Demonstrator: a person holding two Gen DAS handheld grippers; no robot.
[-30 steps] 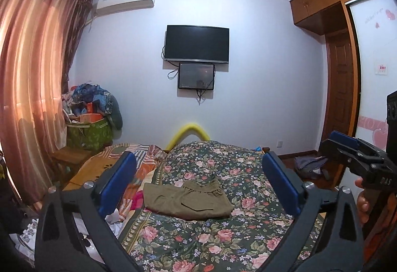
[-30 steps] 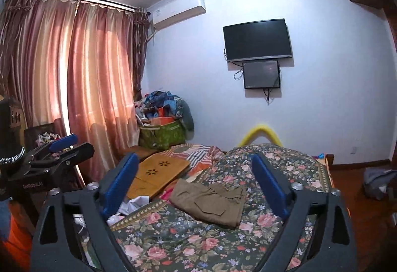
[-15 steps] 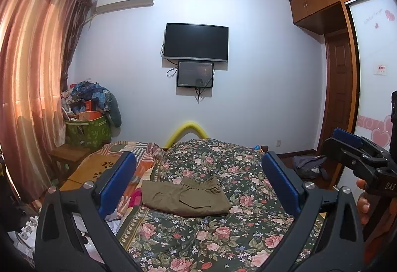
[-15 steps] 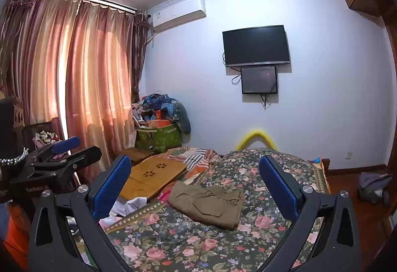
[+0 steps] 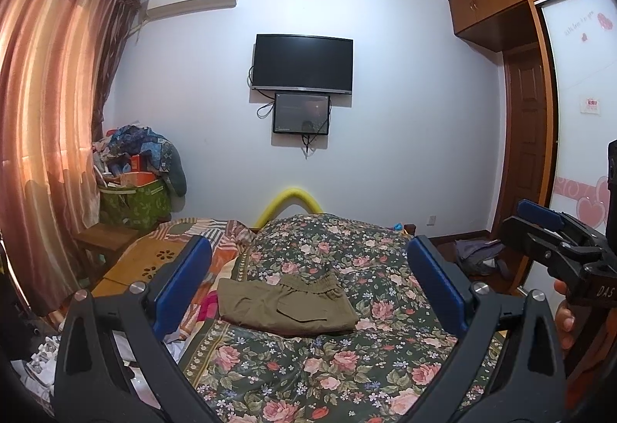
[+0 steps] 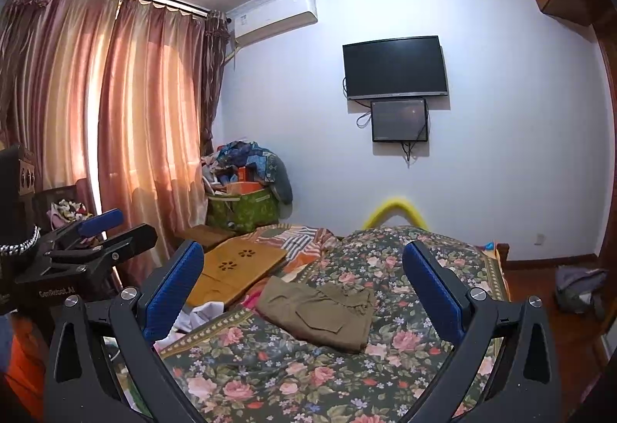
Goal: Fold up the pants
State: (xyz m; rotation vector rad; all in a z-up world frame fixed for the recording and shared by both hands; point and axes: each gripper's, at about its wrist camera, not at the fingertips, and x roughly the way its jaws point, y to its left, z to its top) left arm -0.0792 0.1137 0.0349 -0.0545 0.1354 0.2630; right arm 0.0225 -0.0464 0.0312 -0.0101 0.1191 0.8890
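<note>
Starting at the left, we see the pink curtains hanging over the window, and below them a green bag piled with clothes in the corner. Just beside it a wooden board lies along the left edge of the bed, which is covered by a dark floral quilt.

We hold our left claw above the near end of the bed with its blue pads spread wide and nothing between them. In the right wrist view the same claw shows at the left edge.

The pants, olive green, lie folded into a compact rectangle on the quilt, toward the left side of the bed, the elastic waistband at the far right end. Neither claw touches them.

On the far wall hangs a black television with a smaller screen right under it, and a yellow arch rises behind the bed's far end.

Our right claw is likewise spread wide and empty, well back from the pants. Farther right stands a wooden wardrobe.
</note>
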